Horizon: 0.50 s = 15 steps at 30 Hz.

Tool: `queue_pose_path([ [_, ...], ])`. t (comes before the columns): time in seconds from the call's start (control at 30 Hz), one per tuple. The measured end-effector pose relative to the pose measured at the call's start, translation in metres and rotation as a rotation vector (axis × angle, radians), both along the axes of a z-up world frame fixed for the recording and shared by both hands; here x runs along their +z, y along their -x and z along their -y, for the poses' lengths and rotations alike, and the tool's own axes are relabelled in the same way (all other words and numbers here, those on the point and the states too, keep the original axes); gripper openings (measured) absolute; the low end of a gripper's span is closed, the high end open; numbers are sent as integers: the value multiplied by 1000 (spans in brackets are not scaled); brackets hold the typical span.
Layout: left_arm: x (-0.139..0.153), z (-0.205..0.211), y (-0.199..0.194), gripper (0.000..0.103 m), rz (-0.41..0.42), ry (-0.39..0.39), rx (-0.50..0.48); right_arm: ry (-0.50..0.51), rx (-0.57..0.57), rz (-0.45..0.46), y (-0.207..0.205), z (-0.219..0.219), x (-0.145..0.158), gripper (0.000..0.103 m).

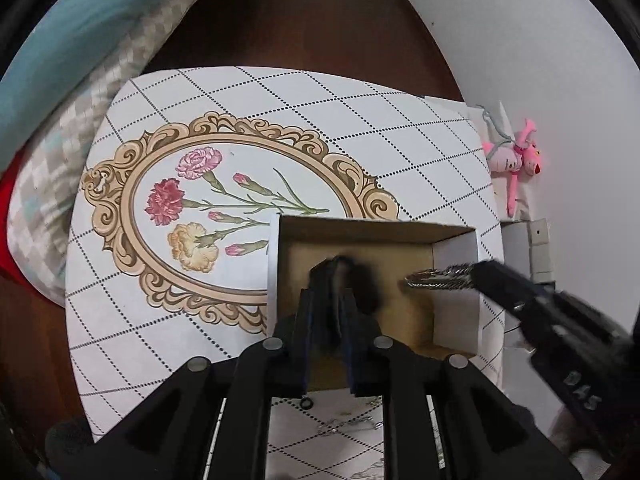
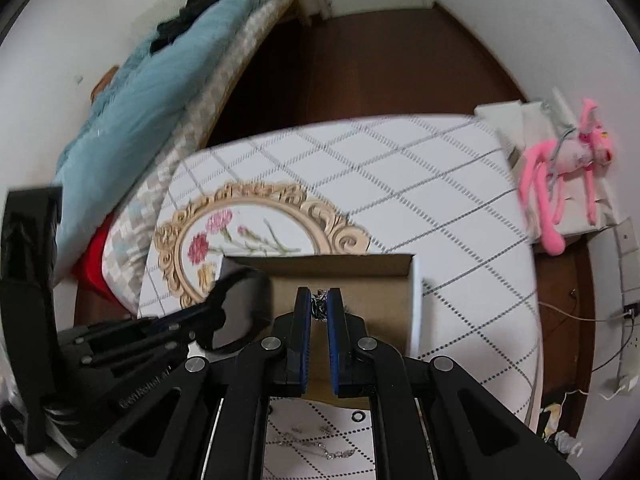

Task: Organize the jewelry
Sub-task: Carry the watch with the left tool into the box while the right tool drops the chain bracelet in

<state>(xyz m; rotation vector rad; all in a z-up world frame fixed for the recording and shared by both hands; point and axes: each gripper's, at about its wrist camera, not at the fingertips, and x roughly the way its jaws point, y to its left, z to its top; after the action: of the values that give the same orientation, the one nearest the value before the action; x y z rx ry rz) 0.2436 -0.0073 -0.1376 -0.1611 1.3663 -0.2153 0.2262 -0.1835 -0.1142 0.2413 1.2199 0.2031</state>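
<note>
The open brown cardboard box point(image 1: 360, 240) with white outer walls crowded the lower centre of the left wrist frame. Both black grippers, left point(image 1: 340, 266) and right point(image 1: 472, 276), filled its mouth. The white diamond-patterned tabletop point(image 1: 360, 120) above lay bare.

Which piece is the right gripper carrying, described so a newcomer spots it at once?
Start at the open cardboard box on the flower-printed table. Above its right half, the right gripper is shut on a silver chain, bunched and glittering. The other chains lie flat on the table in front of the box.
</note>
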Motion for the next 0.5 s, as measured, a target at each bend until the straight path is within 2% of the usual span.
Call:
queue_pose_path([
  [0.07, 2, -1, -2, 14, 4, 3, 7, 1, -2, -32, -3, 3, -9, 9],
  [0.13, 6, -2, -2, 28, 21, -14, 8, 4, 0, -51, -4, 5, -14, 10],
  [0.2, 11, -3, 0, 67, 58, -63, 15, 38, -5, -47, -2, 8, -14, 22],
  [0.27, 15, -6, 4, 74, 106, -120, 25, 72, -15, -41, 3, 12, -12, 56],
  [0.33, 14, -7, 8, 74, 135, -169, 28, 129, -21, -28, 7, 14, -9, 71],
  [0.37, 13, -8, 10, 78, 150, -192, 33, 165, -27, -20, 11, 15, -9, 75],
  [0.4, 12, -9, 11, 84, 161, -206, 34, 218, -35, -12, 15, 16, -9, 78],
  [0.43, 10, -10, 15, 88, 176, -220, 33, 258, -40, -9, 18, 16, -10, 87],
  [0.47, 8, -10, 17, 99, 185, -229, 28, 287, -44, -9, 20, 16, -11, 94],
  [0.5, 5, -9, 19, 103, 190, -240, 21, 323, -48, -11, 24, 16, -15, 96],
])
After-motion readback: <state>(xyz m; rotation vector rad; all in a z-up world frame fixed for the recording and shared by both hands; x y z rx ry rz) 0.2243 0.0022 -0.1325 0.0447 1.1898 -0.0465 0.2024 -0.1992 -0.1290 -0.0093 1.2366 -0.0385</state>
